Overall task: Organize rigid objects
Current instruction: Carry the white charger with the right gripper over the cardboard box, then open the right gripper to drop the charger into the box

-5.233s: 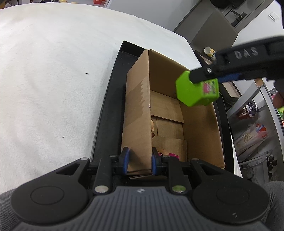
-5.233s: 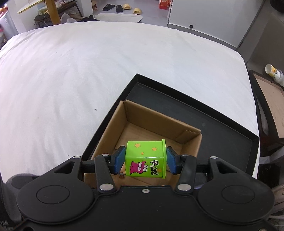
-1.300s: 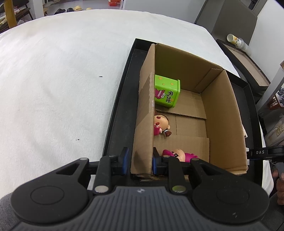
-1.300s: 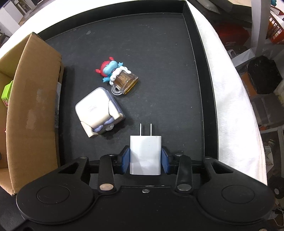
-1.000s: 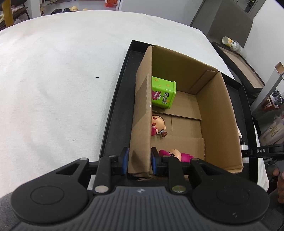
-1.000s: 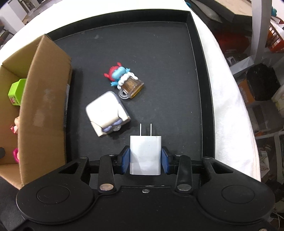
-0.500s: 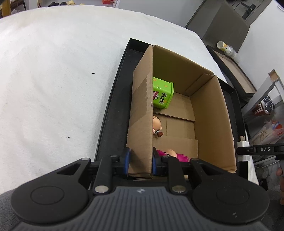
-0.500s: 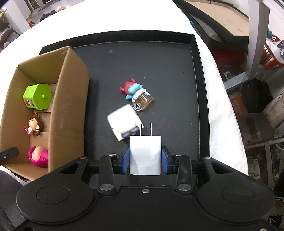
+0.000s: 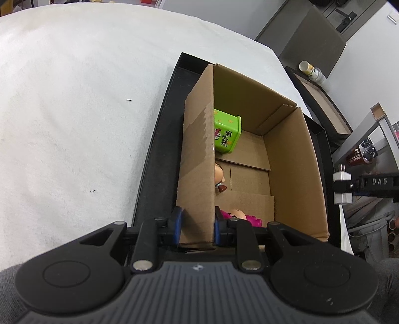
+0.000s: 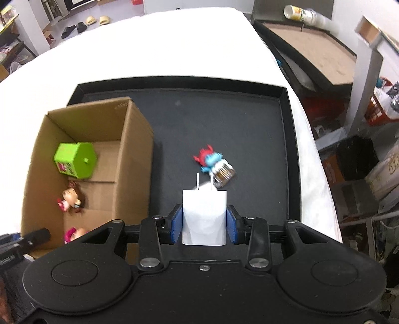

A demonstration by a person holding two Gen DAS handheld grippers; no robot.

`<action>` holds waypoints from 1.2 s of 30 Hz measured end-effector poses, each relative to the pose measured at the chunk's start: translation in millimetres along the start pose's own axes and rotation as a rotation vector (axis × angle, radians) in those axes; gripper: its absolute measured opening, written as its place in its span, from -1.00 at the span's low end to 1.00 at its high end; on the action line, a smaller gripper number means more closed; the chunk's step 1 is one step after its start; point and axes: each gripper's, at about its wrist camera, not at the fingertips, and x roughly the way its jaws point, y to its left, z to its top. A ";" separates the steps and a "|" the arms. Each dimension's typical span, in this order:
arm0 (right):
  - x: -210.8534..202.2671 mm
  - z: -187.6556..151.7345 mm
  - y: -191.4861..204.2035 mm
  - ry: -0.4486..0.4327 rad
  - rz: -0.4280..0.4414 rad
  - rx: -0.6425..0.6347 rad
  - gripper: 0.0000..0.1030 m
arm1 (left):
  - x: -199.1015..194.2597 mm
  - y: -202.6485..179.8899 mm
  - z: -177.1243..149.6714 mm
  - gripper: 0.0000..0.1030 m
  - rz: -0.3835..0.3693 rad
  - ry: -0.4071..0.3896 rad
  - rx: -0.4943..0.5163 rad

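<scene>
My right gripper (image 10: 204, 224) is shut on a white plug charger (image 10: 204, 214), prongs pointing away, held above the black tray (image 10: 249, 119). In the tray lie a blue-and-red figurine with a mug (image 10: 213, 162) and a white cube toy (image 10: 205, 186), mostly hidden behind the charger. My left gripper (image 9: 197, 230) is shut on the near left wall of the cardboard box (image 9: 294, 174). Inside the box are a green tin (image 9: 227, 135), a small doll (image 9: 219, 174) and a pink doll (image 9: 240, 216). In the left wrist view the charger (image 9: 343, 197) hangs just right of the box.
The tray sits on a white cloth-covered table (image 9: 74, 112). Another tray (image 10: 311, 52) with a cup (image 10: 299, 12) stands at the far right, beside shelves and bins (image 10: 356, 159) off the table's right edge.
My right gripper rose with the charger and swung leftward, so the box and its contents came into its view. My left gripper kept its grip on the box wall.
</scene>
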 end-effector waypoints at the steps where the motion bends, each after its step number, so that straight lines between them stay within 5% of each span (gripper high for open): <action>1: -1.9 1.8 2.8 -0.004 0.001 -0.003 -0.29 | 0.0 0.5 0.1 -0.55 -0.003 0.001 -0.001; 15: -36.6 35.1 51.5 -0.093 0.041 -0.099 -0.29 | -1.6 7.1 -0.7 -0.55 -0.034 -0.001 -0.016; 29: -27.2 53.4 91.9 -0.098 0.085 -0.183 -0.29 | -2.9 7.7 -0.2 -0.54 -0.036 -0.001 -0.018; 33: -34.6 56.7 97.6 -0.138 0.084 -0.182 0.02 | -2.4 6.8 0.0 -0.54 -0.034 0.000 -0.013; 36: -39.9 55.3 96.1 -0.150 0.095 -0.185 0.05 | -3.5 5.0 -0.5 -0.50 -0.036 -0.012 -0.004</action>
